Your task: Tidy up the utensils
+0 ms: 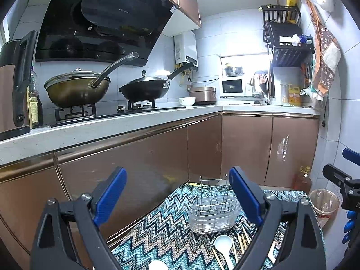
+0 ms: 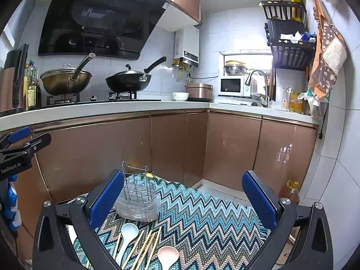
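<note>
A zigzag-patterned cloth (image 1: pixel 171 229) (image 2: pixel 202 213) covers a small table. On it stands a wire utensil holder in a clear tub (image 1: pixel 213 213) (image 2: pixel 138 202), with nothing in it. In front of the holder lie a white spoon (image 1: pixel 223 245) (image 2: pixel 128 229), several wooden chopsticks (image 1: pixel 241 243) (image 2: pixel 144 247) and a pink spoon (image 2: pixel 167 256). Another pale spoon (image 1: pixel 157 265) shows at the bottom edge. My left gripper (image 1: pixel 177 198) hovers open above the cloth, left of the holder. My right gripper (image 2: pixel 183 199) is open too, with the holder by its left finger. Neither holds anything.
Brown cabinets (image 1: pixel 139 162) under a white counter (image 1: pixel 90 130) run along the left and back. Two woks (image 2: pixel 126 81) sit on the stove. On the floor at the right are an oil bottle (image 2: pixel 291 191) and a lined bin (image 1: pixel 324 202).
</note>
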The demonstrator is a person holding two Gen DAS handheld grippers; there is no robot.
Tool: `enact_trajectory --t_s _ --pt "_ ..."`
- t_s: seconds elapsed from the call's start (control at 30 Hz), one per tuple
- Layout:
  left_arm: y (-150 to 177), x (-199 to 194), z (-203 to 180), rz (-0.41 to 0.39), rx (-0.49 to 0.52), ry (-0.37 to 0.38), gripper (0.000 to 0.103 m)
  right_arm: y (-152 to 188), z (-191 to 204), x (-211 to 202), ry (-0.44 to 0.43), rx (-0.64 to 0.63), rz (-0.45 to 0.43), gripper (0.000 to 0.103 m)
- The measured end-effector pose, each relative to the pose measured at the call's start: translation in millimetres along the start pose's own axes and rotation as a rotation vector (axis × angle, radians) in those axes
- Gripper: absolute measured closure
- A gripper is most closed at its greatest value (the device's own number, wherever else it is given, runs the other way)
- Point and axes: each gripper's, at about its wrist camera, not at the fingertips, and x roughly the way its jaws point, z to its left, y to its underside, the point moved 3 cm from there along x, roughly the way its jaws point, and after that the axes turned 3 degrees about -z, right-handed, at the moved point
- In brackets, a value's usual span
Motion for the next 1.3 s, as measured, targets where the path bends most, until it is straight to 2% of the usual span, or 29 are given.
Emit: enact_trajectory --t_s 0.33,0.63,0.97,1.3 --pt "8 3 -5 0.029 -0.018 -0.002 0.011 8 2 5 -0.021 0.008 0.025 0.0" --pt "14 -1 -11 0.051 -0.014 -0.021 0.011 4 3 -3 -0.043 0.017 0.012 0.0" --pt "12 -6 -10 0.068 -0.066 -0.048 0.011 7 -4 -9 -0.059 0.024 0.026 0.0" --pt "9 -10 -29 0.082 -0.057 -0.074 0.011 11 -14 -10 -0.086 0.018 0.037 0.0"
